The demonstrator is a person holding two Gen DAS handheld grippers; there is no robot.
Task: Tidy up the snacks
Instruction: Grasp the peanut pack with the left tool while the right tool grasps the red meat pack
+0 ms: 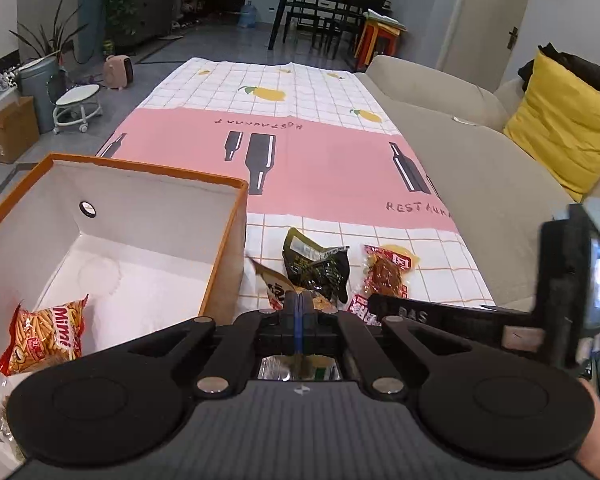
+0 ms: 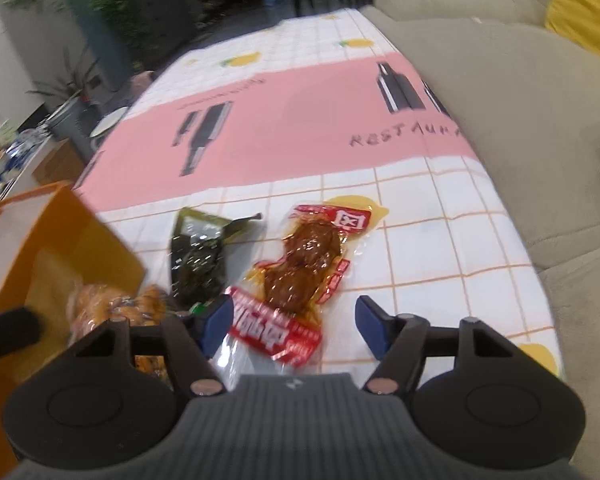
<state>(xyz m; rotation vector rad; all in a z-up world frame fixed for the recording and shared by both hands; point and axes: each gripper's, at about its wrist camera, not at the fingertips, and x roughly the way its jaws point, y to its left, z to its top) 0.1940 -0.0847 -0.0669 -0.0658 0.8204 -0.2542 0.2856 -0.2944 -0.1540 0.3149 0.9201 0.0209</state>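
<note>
An orange box (image 1: pixel 225 240) with a white inside stands at the left, and a Mimi snack bag (image 1: pixel 44 340) lies in it. My left gripper (image 1: pixel 298 308) is shut on the edge of a brown-and-white snack packet (image 1: pixel 272 286), held tilted just right of the box. On the cloth ahead lie a dark green packet (image 1: pixel 316 272) (image 2: pixel 200 264) and a clear packet of brown snack with a red label (image 1: pixel 386 274) (image 2: pixel 304 264). My right gripper (image 2: pixel 296 324) stands open over a red wrapper (image 2: pixel 276 332), its blue pads (image 2: pixel 370 328) on either side. The right gripper (image 1: pixel 572 292) also shows at the right edge of the left wrist view.
The table wears a pink and white checked cloth (image 1: pixel 300 152) with bottle prints. A beige sofa (image 1: pixel 460 152) with a yellow cushion (image 1: pixel 564 128) runs along its right edge. A stool (image 1: pixel 78 104) and a cardboard box (image 1: pixel 12 128) stand on the floor to the left.
</note>
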